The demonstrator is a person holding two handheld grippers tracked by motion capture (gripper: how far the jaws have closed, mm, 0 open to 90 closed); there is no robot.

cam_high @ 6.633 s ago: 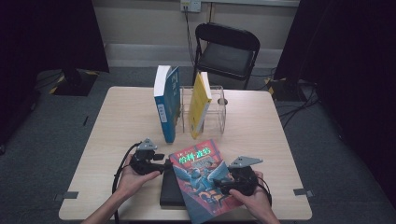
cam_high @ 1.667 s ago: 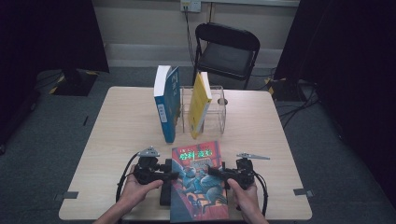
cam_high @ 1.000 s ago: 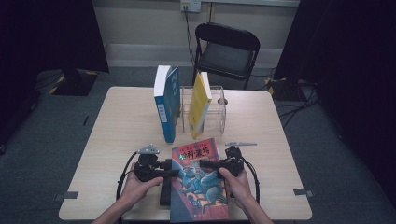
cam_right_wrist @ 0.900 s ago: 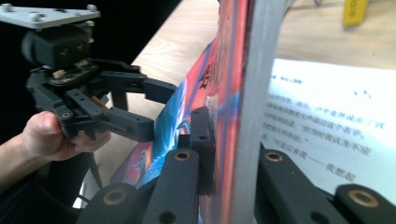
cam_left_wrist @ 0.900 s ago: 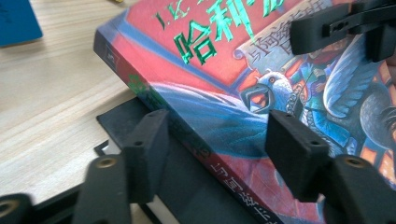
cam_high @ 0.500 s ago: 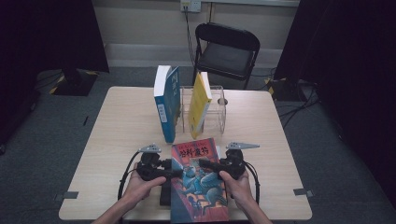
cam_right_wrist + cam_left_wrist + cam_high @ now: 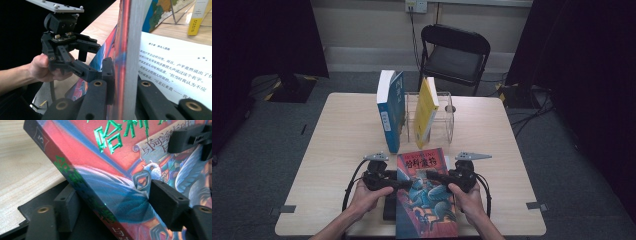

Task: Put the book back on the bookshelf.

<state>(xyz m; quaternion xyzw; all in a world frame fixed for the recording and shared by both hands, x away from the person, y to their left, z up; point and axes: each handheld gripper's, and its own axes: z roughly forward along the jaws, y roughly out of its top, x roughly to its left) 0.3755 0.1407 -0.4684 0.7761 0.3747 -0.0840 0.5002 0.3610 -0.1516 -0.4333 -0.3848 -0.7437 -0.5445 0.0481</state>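
A thick book with a red and blue illustrated cover point(image 7: 427, 195) is held near the table's front edge. My left gripper point(image 7: 404, 184) straddles its spine point(image 7: 82, 187). Its jaws have just been opening, and both pads point(image 7: 163, 202) still lie against the book. My right gripper point(image 7: 433, 176) is shut on the opposite edge. There it clamps the front cover and a thick batch of pages point(image 7: 130, 50), with a printed page point(image 7: 172, 65) showing beyond them. In the right gripper view the left gripper point(image 7: 96, 62) sits against the cover, held by a hand.
A flat black item point(image 7: 389, 210) lies under the book. Mid-table, a blue book point(image 7: 390, 107) and a yellow book point(image 7: 426, 112) stand at a clear rack point(image 7: 448, 122). A black chair point(image 7: 454, 55) stands behind the wooden table point(image 7: 342, 130).
The book lay skewed with the left gripper off to its side; now it is squared and the left gripper sits at its spine. The right gripper has shifted up along the book's right edge.
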